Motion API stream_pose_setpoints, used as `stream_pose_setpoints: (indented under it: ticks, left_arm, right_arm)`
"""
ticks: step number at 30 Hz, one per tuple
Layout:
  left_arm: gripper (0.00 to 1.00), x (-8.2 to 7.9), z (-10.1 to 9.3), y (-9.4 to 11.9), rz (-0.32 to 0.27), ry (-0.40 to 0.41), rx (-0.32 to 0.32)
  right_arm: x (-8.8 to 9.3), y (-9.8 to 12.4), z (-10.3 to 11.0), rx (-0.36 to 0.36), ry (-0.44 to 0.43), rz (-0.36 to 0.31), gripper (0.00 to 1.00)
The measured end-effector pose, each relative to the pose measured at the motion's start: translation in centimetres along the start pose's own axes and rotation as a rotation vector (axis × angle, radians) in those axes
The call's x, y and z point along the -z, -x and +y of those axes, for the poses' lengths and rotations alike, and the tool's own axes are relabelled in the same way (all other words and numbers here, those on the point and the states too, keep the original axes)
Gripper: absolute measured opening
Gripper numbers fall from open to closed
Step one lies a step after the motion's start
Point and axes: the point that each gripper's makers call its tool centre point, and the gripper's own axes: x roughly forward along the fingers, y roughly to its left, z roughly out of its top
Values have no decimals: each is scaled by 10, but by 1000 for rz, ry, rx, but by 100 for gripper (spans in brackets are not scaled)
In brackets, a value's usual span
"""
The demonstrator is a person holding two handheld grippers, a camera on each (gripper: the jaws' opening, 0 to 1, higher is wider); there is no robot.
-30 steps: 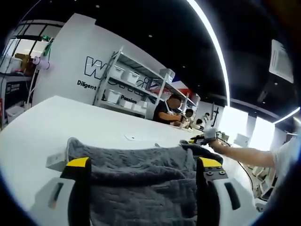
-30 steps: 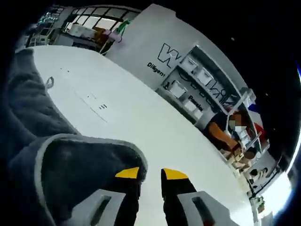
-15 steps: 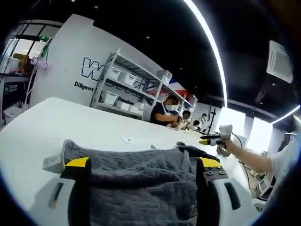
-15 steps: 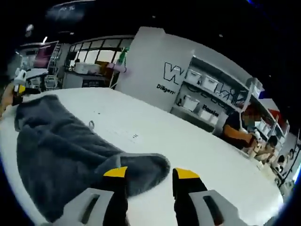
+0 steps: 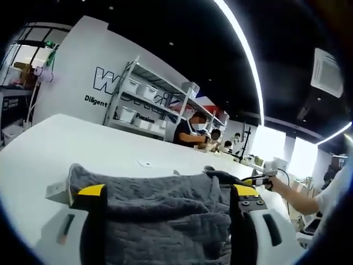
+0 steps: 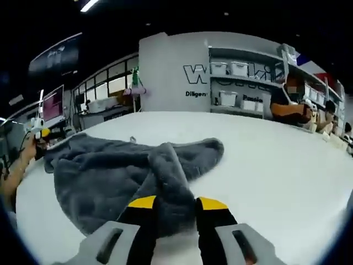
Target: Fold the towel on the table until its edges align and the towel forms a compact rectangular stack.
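The gray towel [image 6: 132,174] is lying on the white surface [image 6: 276,165], spread out but rumpled; in the right gripper view a thick fold of it is running from the far edge toward the camera and is passing between the two yellow-tipped jaws of the right tool [image 6: 176,203]; the jaws are standing close together with this fold in the narrow gap, so the right tool is appearing clamped on the towel

In the left gripper view the towel [image 5: 165,215] is filling the space between the jaws of the left tool [image 5: 168,190]; these jaws are standing wide apart, one at each side of the cloth, and they are not closing on it; a small light-colored tag or block [image 5: 57,190] is lying on the surface [image 5: 49,149] just beside the towel's left corner, near the left jaw

The right tool [image 5: 259,179] is also showing at the right of the left gripper view, held by a person's hand [image 5: 278,185], with a dark part of the towel rising toward it; the left tool [image 6: 41,132] is showing at the far left of the right gripper view, at the towel's other end

Behind the surface a white wall with dark letters [image 6: 193,74] and shelves with white bins [image 5: 143,91] are standing; people are sitting at the far side, near the shelves [image 5: 187,132]
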Motion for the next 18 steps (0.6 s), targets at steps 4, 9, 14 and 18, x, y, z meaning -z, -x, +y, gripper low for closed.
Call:
stream_pose_setpoints:
  ticks: [4,9,14,18]
  left_arm:
    - [96,0,3,1,-3,3,-4]
    - [96,-1,5,2,-9,8,-8]
    - [96,-1,5,1,-8,7,-6]
    - [96,-2,4,1,-8,5,-8]
  right_arm:
    - [0,-6,3,-33,-18,-1,11]
    - [-6,-3,3,3,72,-26,4]
    - [-24,25,-5,137,183,-77,4]
    - [-42,58,-15,257,303,-111,4]
